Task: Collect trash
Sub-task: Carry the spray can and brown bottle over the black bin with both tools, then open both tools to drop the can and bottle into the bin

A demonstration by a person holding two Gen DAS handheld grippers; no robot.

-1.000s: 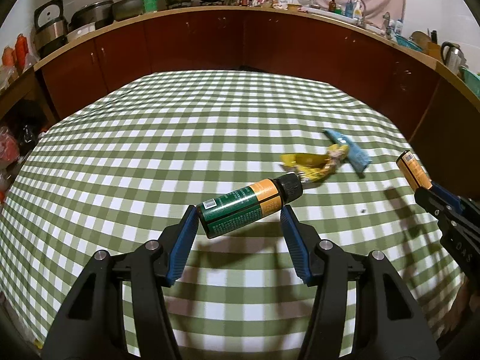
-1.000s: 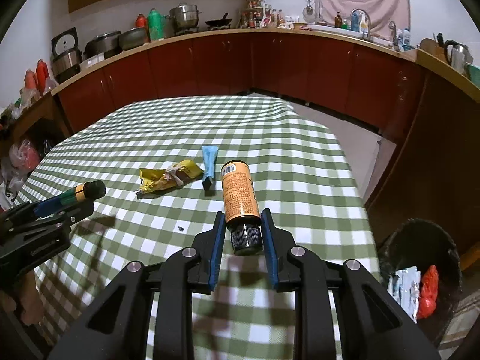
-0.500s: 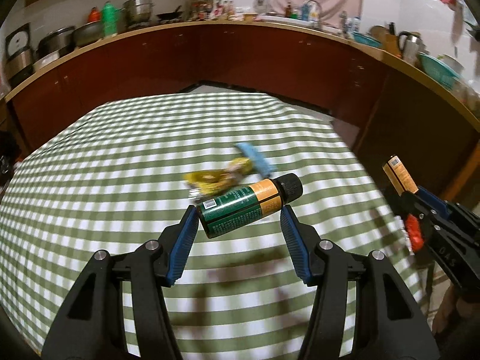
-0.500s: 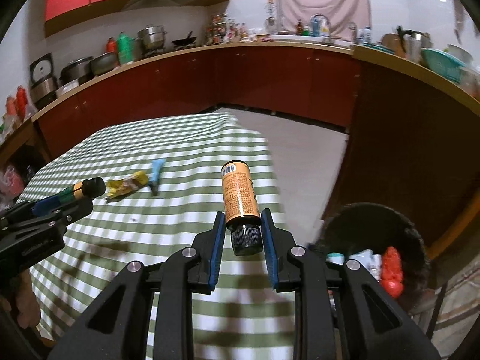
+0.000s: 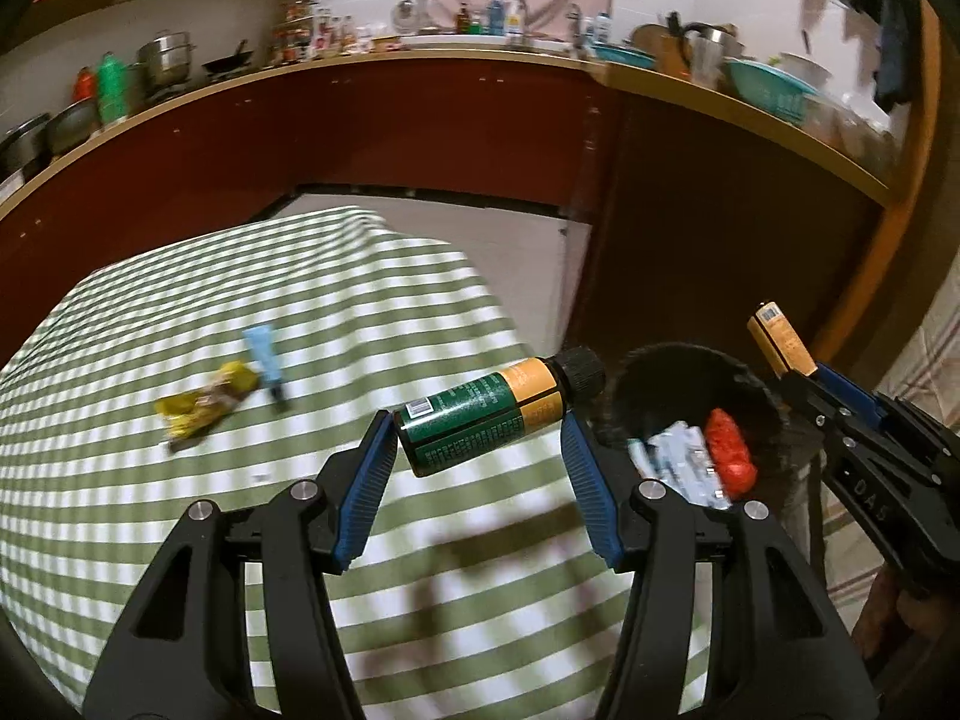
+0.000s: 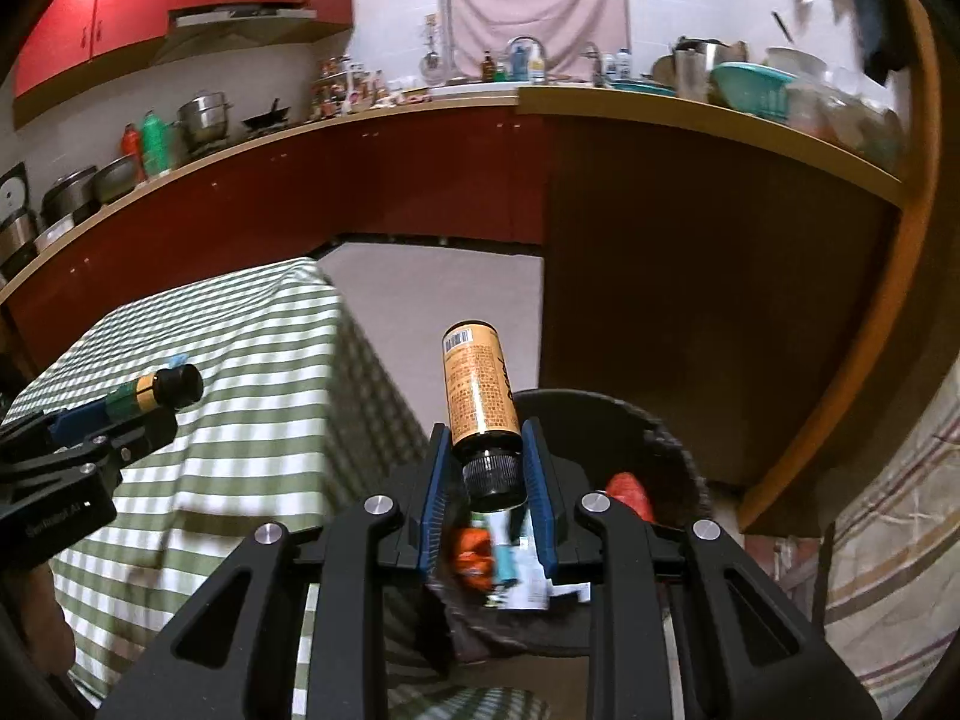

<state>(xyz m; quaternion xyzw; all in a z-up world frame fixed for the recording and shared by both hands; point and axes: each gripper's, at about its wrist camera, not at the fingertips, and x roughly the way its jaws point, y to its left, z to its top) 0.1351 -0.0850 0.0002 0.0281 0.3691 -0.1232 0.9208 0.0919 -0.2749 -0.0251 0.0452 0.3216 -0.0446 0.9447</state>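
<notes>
A table under a green-and-white checked cloth fills the left of both views, its right edge dropping in soft folds toward a pale floor. Behind it a dark red run of cabinets curves around the room under a light wooden counter crowded with steel pots, a green bottle, small jars and a teal basin, with glossy red wall cupboards above and a pink cloth hanging at the far window. On the checked cloth lie a crumpled yellow wrapper and, just beside it on the far right, a flat light-blue tube. To the right of the table, on the floor, stands a round black bin with a rough rim; inside it show pale packaging and a bright red-orange crumpled piece. The left gripper is clamped on a green bottle with an orange band and a ribbed black cap, held crosswise between the ridged blue pads, over the table's right edge close to the bin. The right gripper is clamped on the black ribbed cap and neck of an orange bottle, a smooth cylinder with printed text and a barcode, pointing away from the camera, directly above the bin's opening.
</notes>
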